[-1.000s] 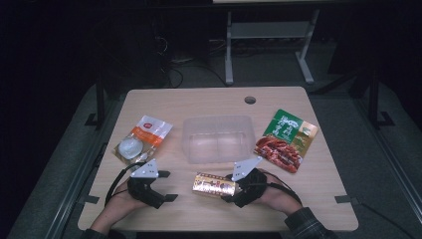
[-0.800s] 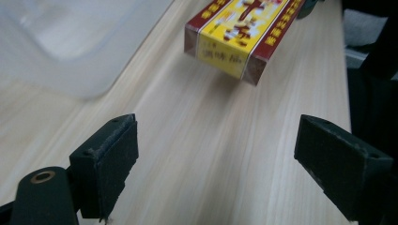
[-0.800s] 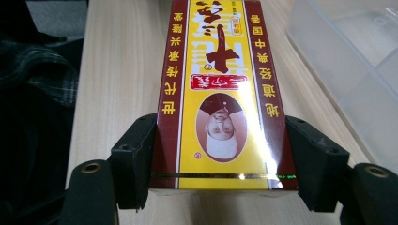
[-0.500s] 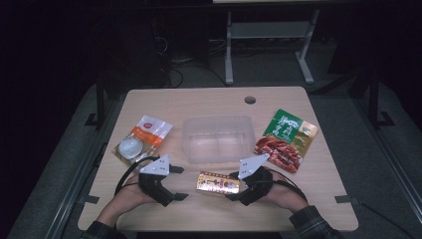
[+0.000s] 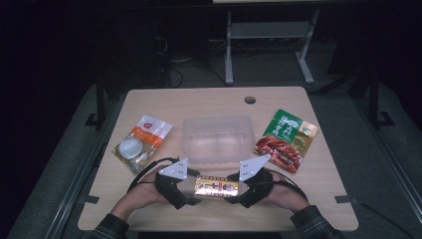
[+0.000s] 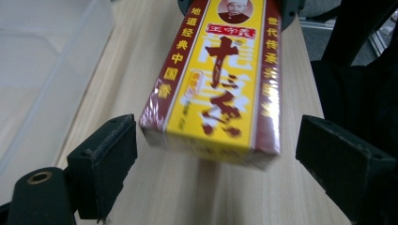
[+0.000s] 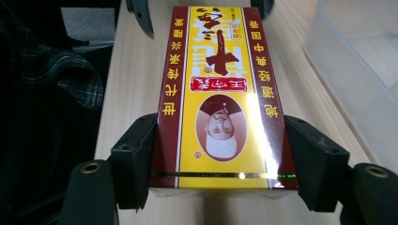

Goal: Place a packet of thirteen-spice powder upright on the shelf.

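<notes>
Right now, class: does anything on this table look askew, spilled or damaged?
Nothing stands out. The yellow and red box is intact, clamped at one end by the right gripper, with the open left gripper around its other end. The clear container and both food pouches lie flat and unspilled.

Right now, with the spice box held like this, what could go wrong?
1. The right tool clamps only one end of the spice box, so the far end could sag or twist.
2. The left tool is open around the other end without touching; closing off-centre might knock it.
3. The clear container sits close behind; a swing may bump it.
</notes>
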`<state>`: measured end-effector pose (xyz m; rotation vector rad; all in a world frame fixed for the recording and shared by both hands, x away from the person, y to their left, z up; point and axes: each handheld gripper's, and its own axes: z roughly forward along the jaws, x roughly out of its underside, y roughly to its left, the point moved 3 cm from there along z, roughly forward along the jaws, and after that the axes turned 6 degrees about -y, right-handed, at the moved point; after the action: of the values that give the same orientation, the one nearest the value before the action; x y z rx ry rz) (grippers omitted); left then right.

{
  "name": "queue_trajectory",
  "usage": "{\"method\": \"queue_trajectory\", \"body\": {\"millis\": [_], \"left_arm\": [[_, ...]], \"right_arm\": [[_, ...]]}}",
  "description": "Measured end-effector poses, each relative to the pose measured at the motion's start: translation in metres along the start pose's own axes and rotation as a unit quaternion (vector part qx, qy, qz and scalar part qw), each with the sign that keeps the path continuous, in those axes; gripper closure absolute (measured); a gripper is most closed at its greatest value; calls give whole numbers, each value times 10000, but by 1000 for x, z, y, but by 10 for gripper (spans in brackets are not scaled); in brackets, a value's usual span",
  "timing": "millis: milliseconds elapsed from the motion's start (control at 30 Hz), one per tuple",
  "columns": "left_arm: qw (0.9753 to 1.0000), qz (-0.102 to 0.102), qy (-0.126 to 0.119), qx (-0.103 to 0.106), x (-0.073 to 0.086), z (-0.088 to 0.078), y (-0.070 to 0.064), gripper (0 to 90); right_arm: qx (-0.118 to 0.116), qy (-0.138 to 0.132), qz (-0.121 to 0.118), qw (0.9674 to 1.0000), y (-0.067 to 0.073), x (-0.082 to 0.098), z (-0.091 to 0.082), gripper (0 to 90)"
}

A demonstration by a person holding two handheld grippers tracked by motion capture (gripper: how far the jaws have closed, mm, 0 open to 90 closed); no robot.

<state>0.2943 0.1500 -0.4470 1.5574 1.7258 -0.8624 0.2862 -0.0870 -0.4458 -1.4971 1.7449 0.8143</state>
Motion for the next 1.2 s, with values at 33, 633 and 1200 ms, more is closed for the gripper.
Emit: {"method": "queue_trajectory", "body": {"millis": [33,633,1200], "left_arm": [[10000,-12,-5,11,-1,3,-1,124],[9993,123,109,329,-1,16,-9,220],[9992,174,35,355,0,10,-10,313]], "right_arm": [[-65,-26,-55,10000,0,-1,0,316],[-237,-144,-161,9995,6,-6,6,315],[-365,-187,-61,9991,4,-4,9,282]]}}
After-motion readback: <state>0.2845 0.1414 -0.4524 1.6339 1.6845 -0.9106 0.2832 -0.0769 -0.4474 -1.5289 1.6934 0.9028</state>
